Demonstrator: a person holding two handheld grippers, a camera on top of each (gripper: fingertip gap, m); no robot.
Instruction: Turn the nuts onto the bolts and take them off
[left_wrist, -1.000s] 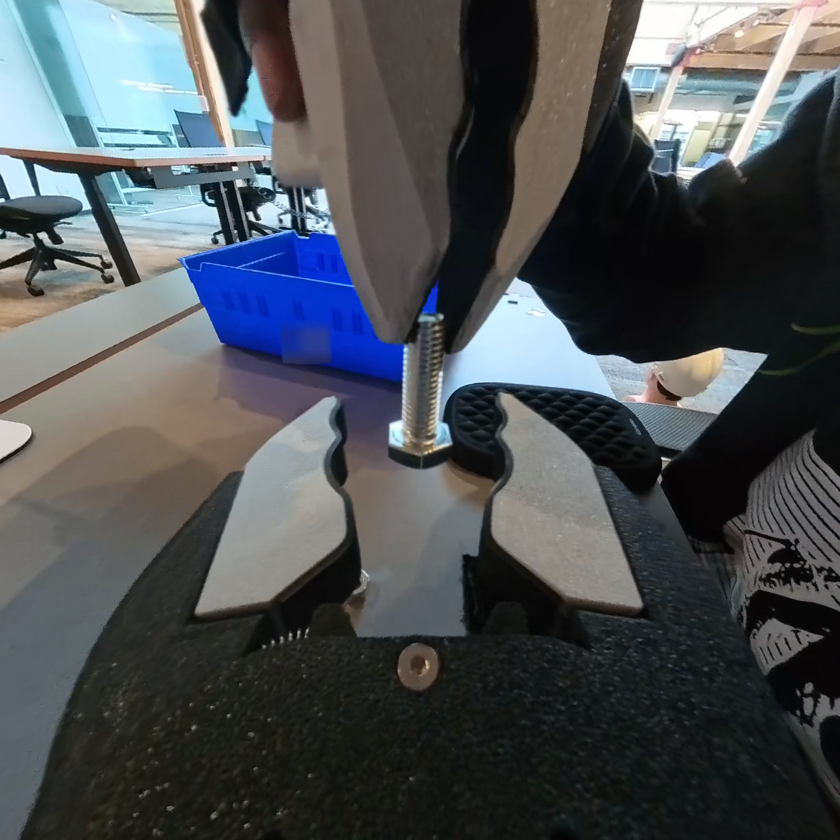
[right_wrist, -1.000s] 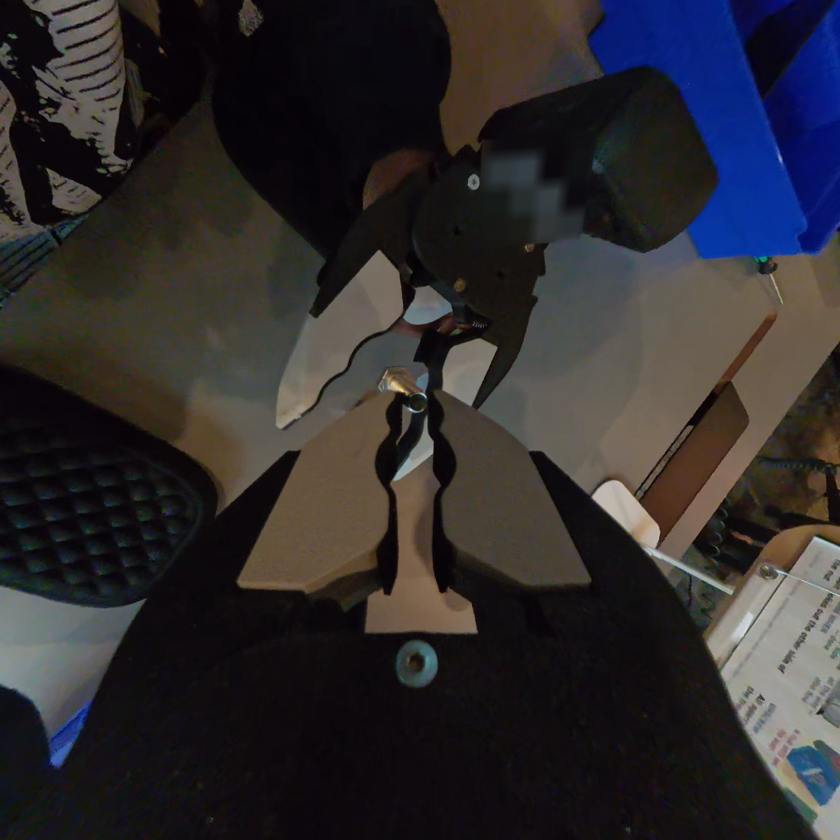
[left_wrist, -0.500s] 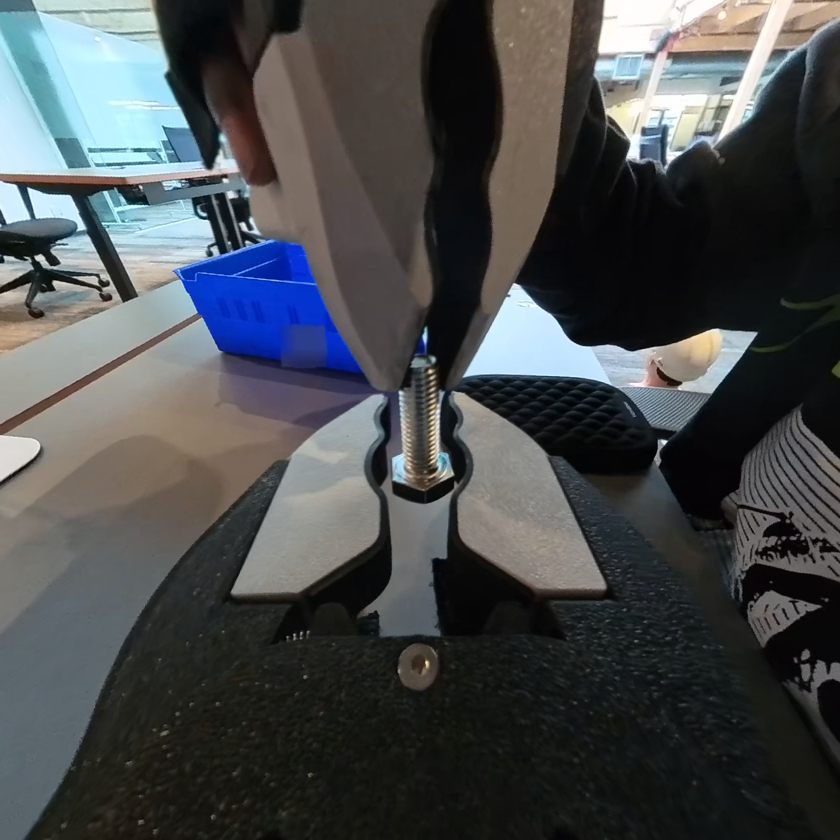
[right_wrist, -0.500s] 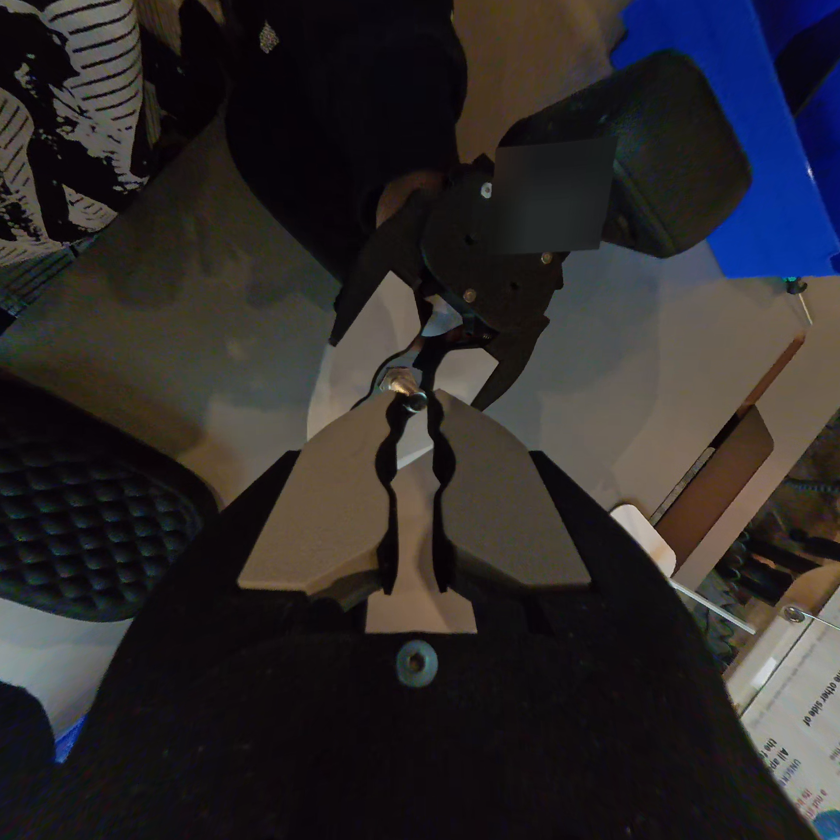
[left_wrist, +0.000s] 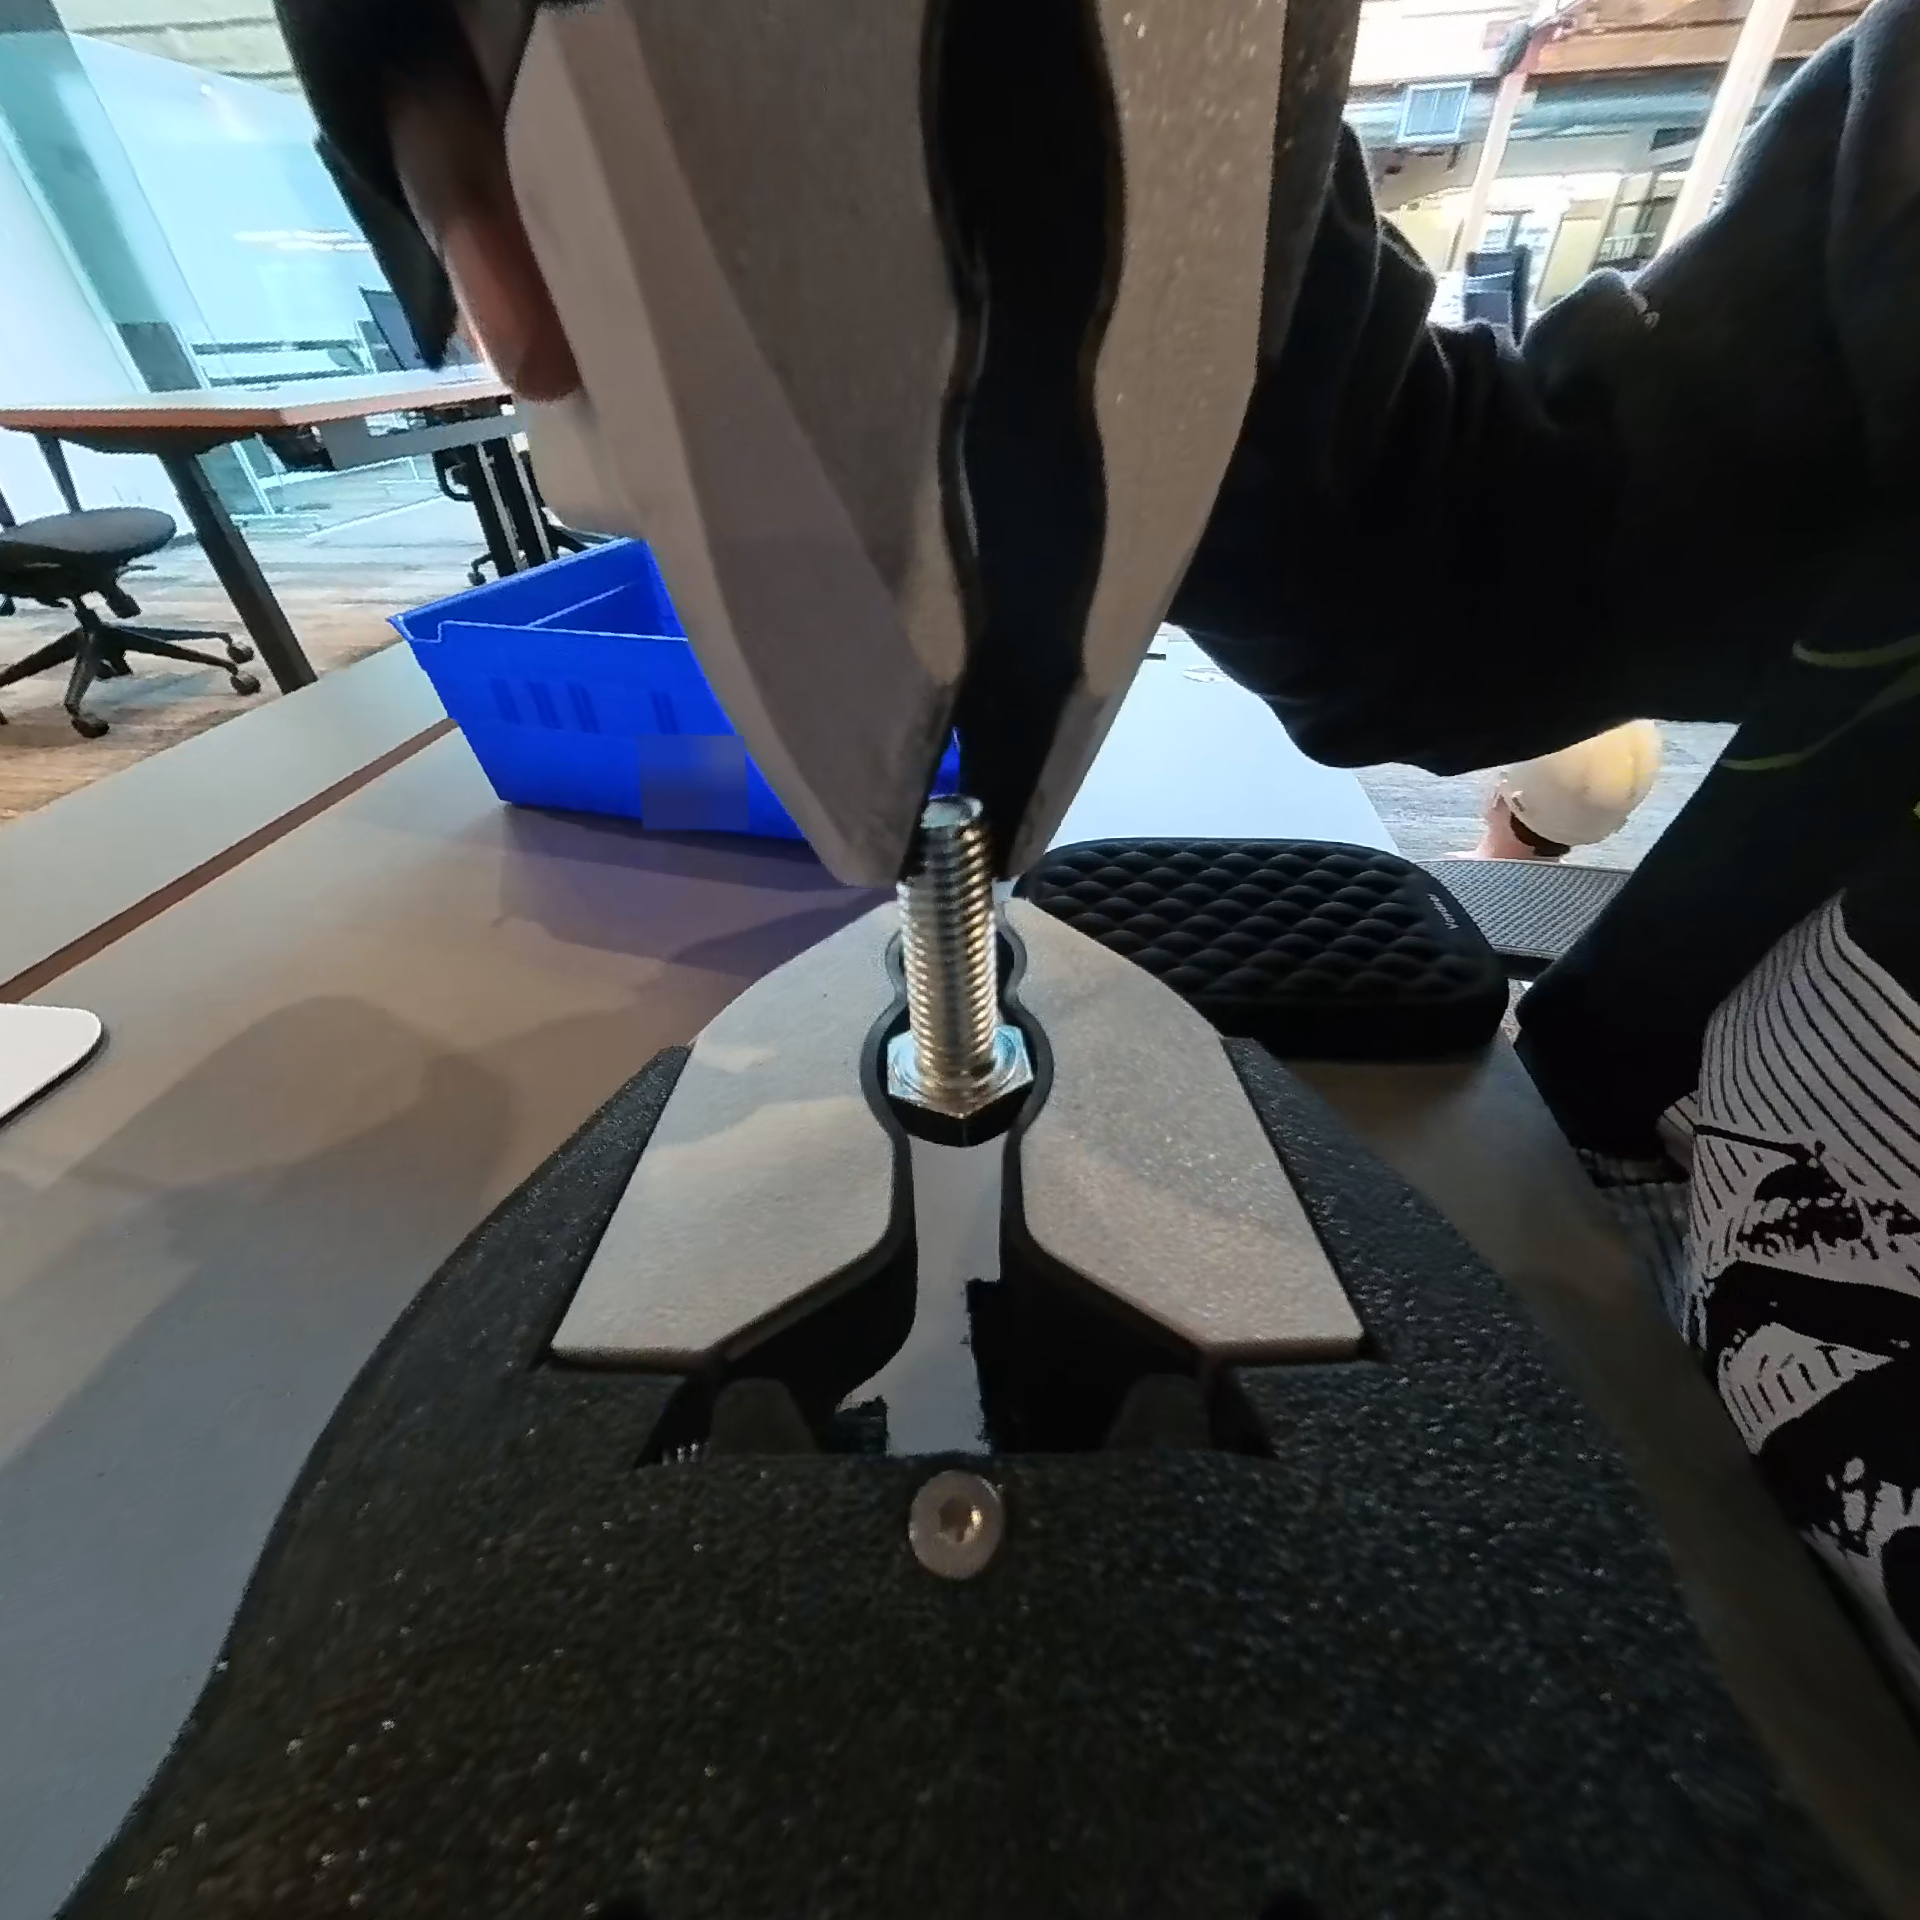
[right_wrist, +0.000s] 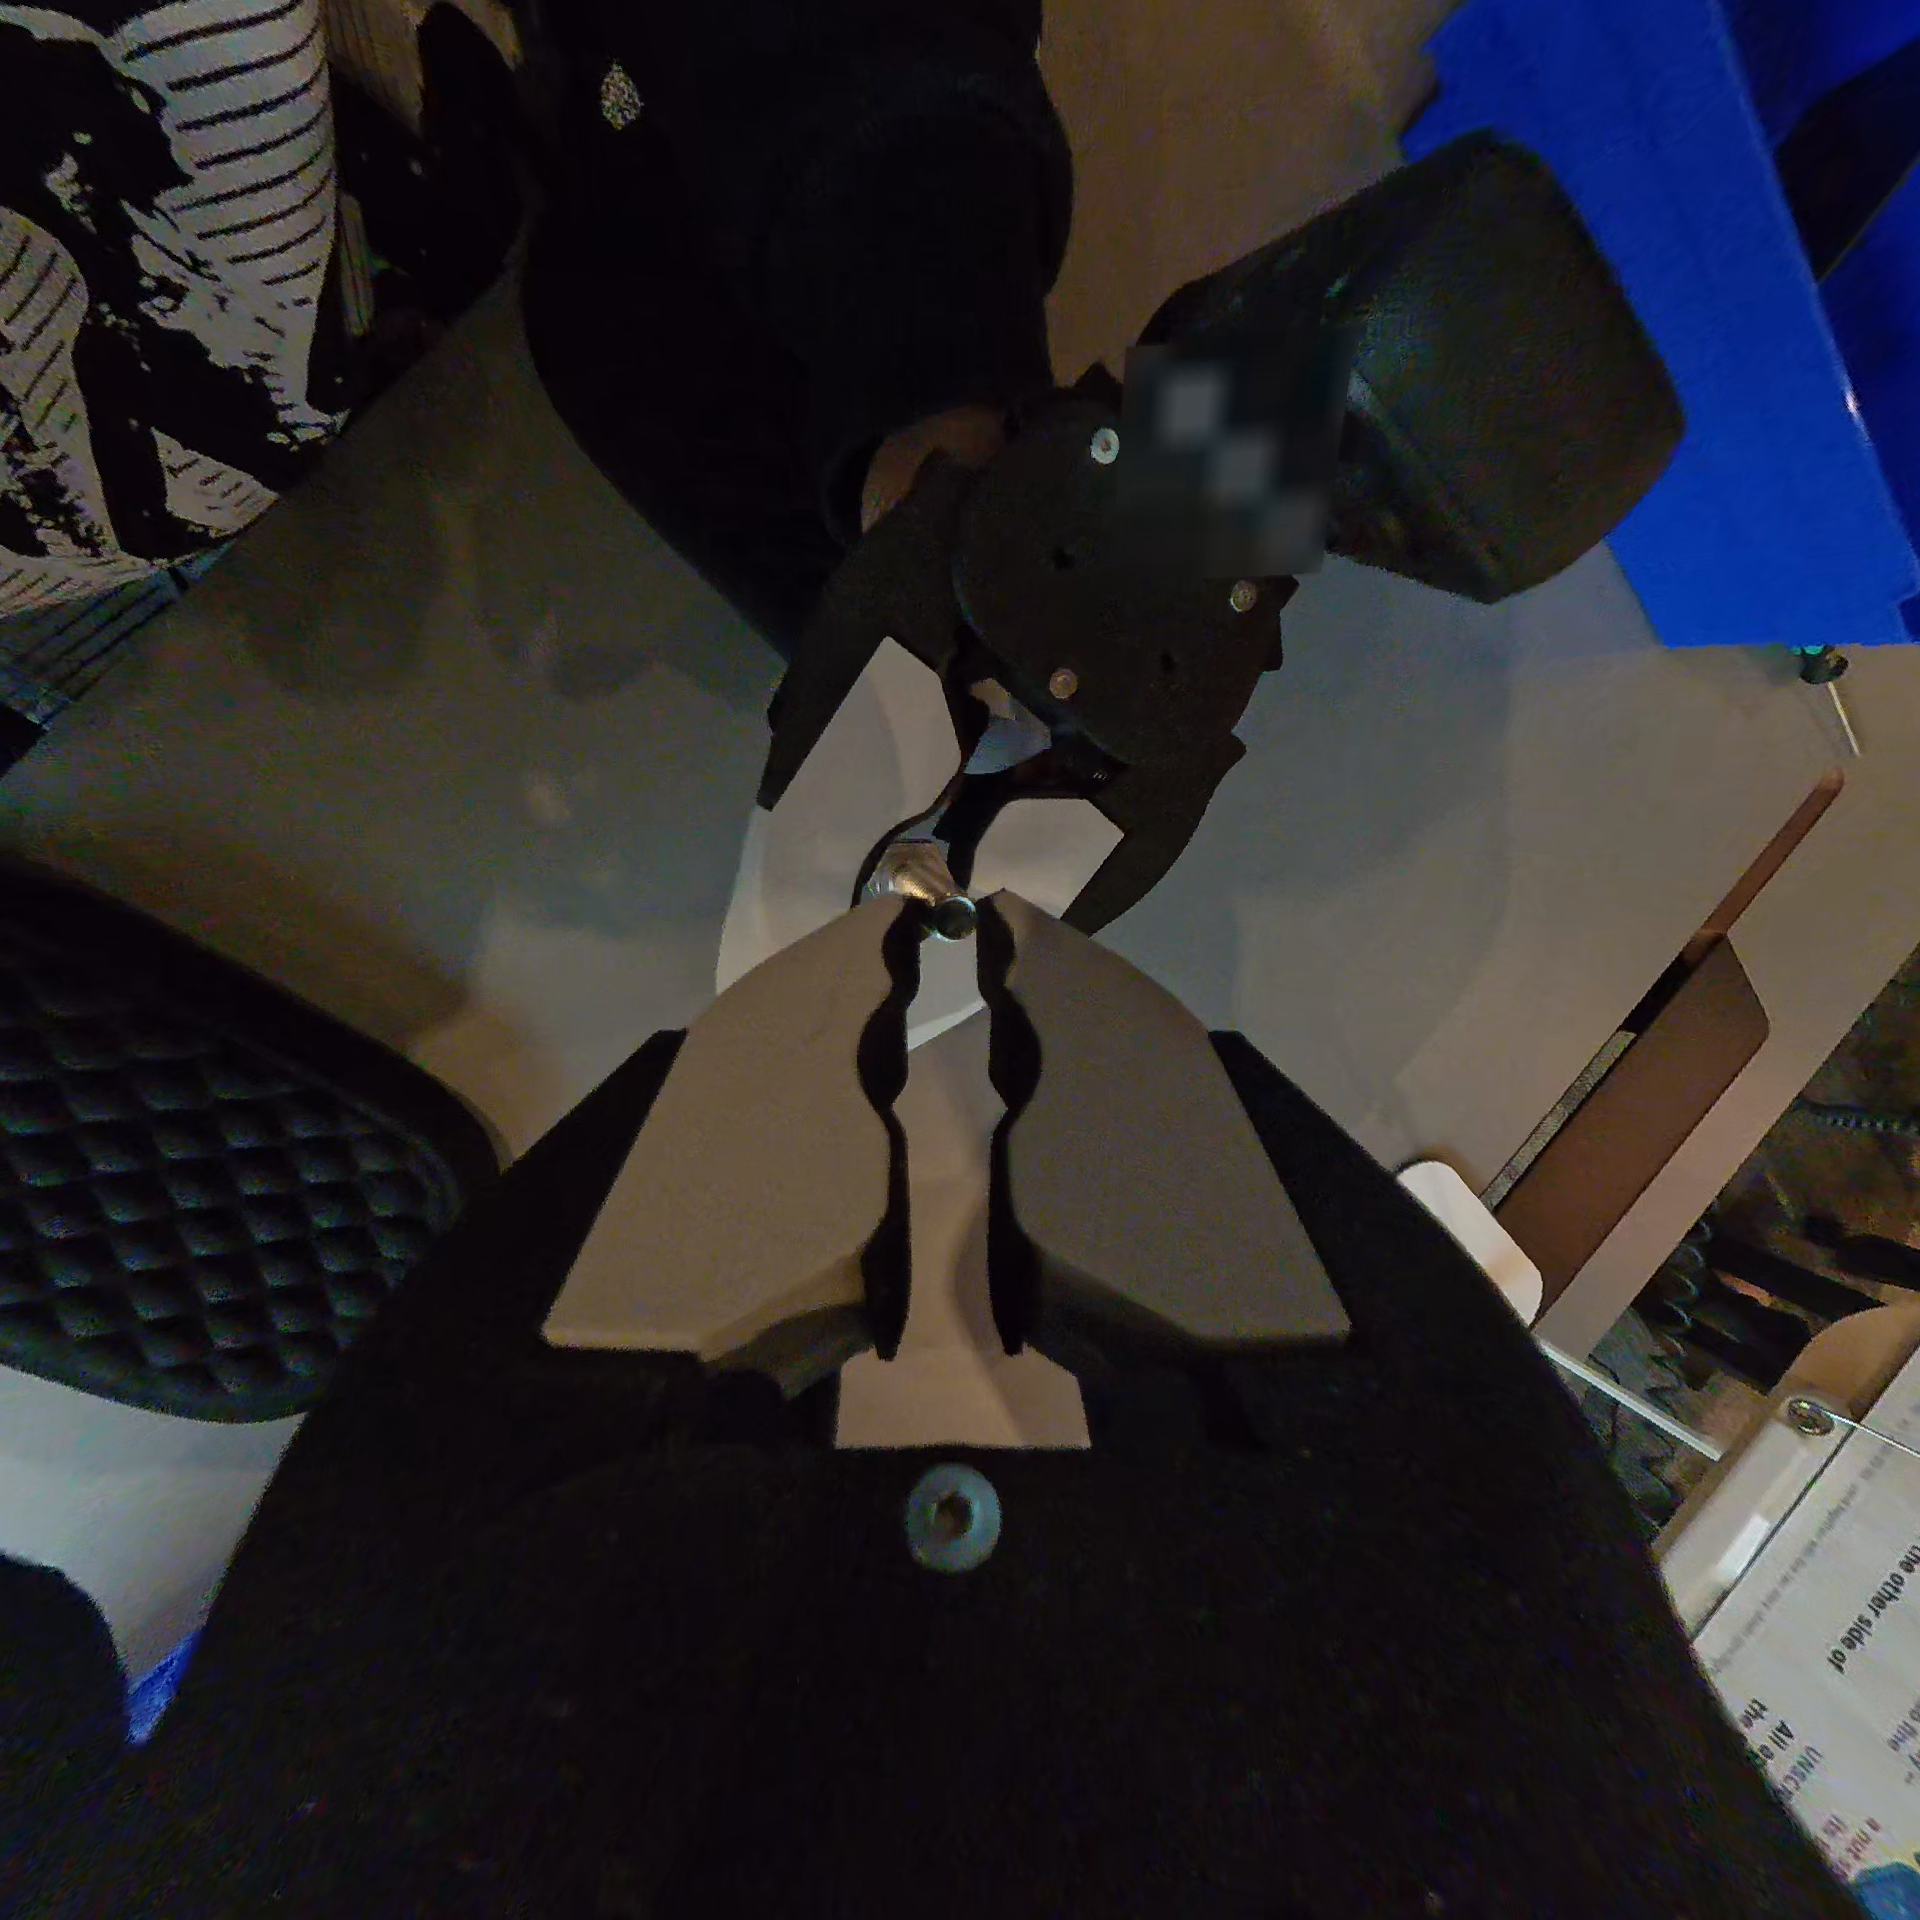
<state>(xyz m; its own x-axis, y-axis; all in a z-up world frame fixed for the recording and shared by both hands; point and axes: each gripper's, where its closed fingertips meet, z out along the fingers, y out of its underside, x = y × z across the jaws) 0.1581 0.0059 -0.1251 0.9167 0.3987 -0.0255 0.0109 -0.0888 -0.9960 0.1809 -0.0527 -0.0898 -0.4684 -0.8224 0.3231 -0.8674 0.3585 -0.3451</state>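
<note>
- The bolt (left_wrist: 951, 977) was bright, shiny threaded metal.
- At 10 o'clock, the bin (left_wrist: 582, 717) looked like glossy blue plastic.
- The table (left_wrist: 312, 1039) was smooth and matt.
- At 2 o'clock, the pad (left_wrist: 1268, 935) was quilted black.

Glass-walled office, desk (left_wrist: 239, 416), swivel chair (left_wrist: 78, 582)

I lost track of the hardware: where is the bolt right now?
In the left wrist view the bolt stands upright at centre, its hex end gripped by the left gripper and its threaded tip pinched from above by the right gripper.
</note>
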